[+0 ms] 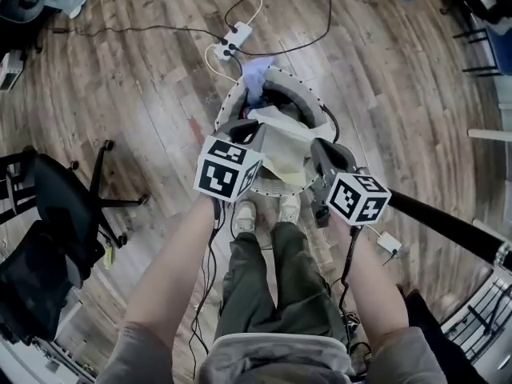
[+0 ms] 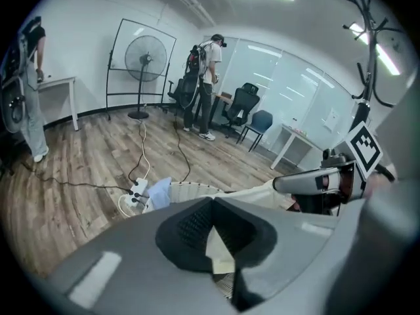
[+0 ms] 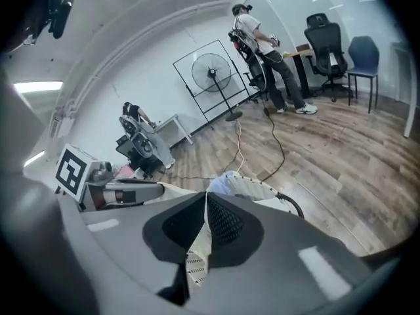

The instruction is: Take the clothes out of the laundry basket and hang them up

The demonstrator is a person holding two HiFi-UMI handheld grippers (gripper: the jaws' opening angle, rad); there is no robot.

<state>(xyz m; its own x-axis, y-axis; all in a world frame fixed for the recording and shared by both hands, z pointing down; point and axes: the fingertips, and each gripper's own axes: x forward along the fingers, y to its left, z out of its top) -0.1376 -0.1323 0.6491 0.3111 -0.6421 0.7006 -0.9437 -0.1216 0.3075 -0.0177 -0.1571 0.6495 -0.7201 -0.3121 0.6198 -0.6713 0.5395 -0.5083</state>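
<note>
The left gripper (image 2: 212, 227) had its fingers pinched shut on a cream garment (image 1: 284, 144), and the right gripper (image 3: 205, 223) had its fingers clamped on another edge, so the cloth spanned between the two pairs (held side by side). Just below the fingers stood the laundry basket (image 1: 226, 107), with a pale blue cloth (image 1: 258, 74) draped over its rim beyond the fingers. Farther out on the wooden floor (image 1: 136, 78) lay a white power strip (image 1: 237, 37).

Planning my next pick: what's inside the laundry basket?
A pale blue garment drapes the laundry basket's far rim; dark fabric shows beside it. The cream garment hides the rest.
</note>
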